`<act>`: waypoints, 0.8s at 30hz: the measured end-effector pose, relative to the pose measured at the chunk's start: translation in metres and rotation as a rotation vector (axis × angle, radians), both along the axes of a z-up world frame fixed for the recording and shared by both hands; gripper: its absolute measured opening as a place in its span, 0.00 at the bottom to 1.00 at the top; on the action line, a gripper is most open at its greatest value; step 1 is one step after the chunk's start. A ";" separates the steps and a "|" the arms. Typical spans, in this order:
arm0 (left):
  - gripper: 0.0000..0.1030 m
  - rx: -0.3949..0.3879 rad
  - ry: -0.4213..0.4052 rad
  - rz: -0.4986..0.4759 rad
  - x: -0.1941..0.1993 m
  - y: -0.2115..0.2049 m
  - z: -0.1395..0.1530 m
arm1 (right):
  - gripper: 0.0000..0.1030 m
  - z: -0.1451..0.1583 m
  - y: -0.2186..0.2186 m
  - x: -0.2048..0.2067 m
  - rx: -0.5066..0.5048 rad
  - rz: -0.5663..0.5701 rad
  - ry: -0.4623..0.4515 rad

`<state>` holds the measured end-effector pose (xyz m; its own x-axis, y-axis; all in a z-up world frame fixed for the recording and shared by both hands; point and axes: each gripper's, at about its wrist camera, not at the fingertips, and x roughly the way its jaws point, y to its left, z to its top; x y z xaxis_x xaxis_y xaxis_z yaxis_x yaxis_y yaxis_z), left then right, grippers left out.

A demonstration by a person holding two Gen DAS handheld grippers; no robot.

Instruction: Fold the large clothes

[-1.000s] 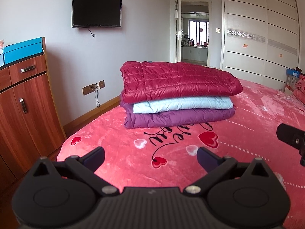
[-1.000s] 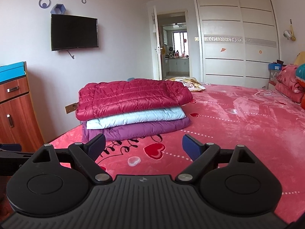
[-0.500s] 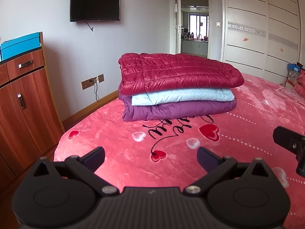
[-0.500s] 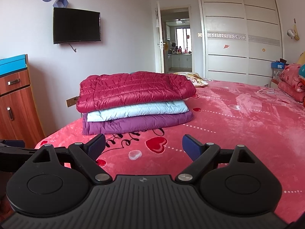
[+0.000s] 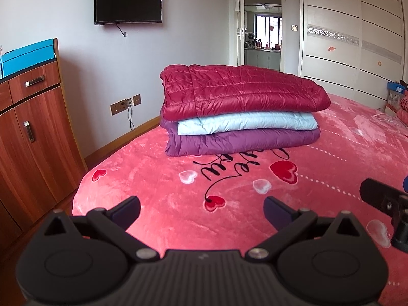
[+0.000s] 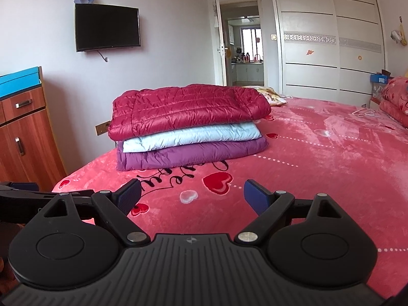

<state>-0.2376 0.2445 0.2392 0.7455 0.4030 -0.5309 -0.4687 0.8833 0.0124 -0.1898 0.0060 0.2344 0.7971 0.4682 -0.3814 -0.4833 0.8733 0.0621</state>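
- Left tool (image 5: 201, 207) and right tool (image 6: 192, 193), at the bottom of the frames, stand with fingers apart, holding nothing.
- Three folded jackets (image 5: 242, 112) are stacked at frame centre on the bed (image 5: 331, 168).
- The folding seems done; next probably needs another garment.

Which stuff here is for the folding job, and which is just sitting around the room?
For the job:
dark red quilted jacket, folded, on top
light blue padded jacket, middle
purple padded jacket, bottom
left gripper, open
right gripper, open

Just around:
black wall television
brown wooden cabinet
blue flat box
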 end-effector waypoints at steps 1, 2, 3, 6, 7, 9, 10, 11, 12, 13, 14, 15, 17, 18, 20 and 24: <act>0.99 0.000 0.001 0.000 0.001 0.000 0.000 | 1.00 0.000 0.000 0.000 -0.002 0.002 0.001; 0.99 -0.001 0.003 0.000 0.001 0.000 -0.001 | 1.00 0.000 0.000 -0.001 -0.003 0.005 0.002; 0.99 -0.002 0.004 0.000 0.002 0.000 -0.001 | 1.00 0.000 0.000 -0.001 -0.003 0.008 0.003; 0.99 -0.001 0.007 -0.001 0.002 0.000 -0.002 | 1.00 0.001 0.000 -0.003 -0.008 0.013 0.000; 0.99 -0.001 0.008 0.000 0.003 -0.001 -0.002 | 1.00 0.001 0.000 -0.003 -0.010 0.013 -0.001; 0.99 -0.003 0.011 0.000 0.003 0.000 -0.003 | 1.00 0.001 -0.001 -0.003 -0.009 0.014 -0.001; 0.99 -0.003 0.012 0.001 0.003 0.000 -0.004 | 1.00 0.001 -0.001 -0.003 -0.009 0.014 0.000; 0.99 -0.004 0.013 0.002 0.004 0.000 -0.005 | 1.00 0.001 -0.002 -0.003 -0.009 0.014 0.002; 0.99 -0.005 0.013 0.002 0.004 0.000 -0.005 | 1.00 0.001 -0.002 -0.002 -0.010 0.013 0.003; 0.99 -0.005 0.014 0.003 0.004 0.000 -0.006 | 1.00 0.000 -0.002 -0.002 -0.011 0.014 0.005; 0.99 -0.005 0.016 0.003 0.004 0.000 -0.007 | 1.00 0.000 -0.002 -0.002 -0.011 0.014 0.005; 0.99 -0.005 0.017 0.003 0.004 0.000 -0.007 | 1.00 0.000 -0.002 -0.002 -0.013 0.015 0.006; 0.99 -0.003 0.021 0.003 0.005 -0.001 -0.008 | 1.00 -0.001 -0.002 -0.001 -0.016 0.017 0.009; 0.99 -0.001 0.021 0.003 0.005 -0.001 -0.008 | 1.00 -0.002 -0.002 -0.001 -0.017 0.018 0.011; 0.99 0.002 0.020 0.002 0.006 -0.001 -0.009 | 1.00 -0.003 -0.002 -0.001 -0.019 0.023 0.014; 0.99 0.009 0.020 -0.004 0.007 -0.002 -0.011 | 1.00 -0.003 -0.002 0.000 -0.018 0.026 0.020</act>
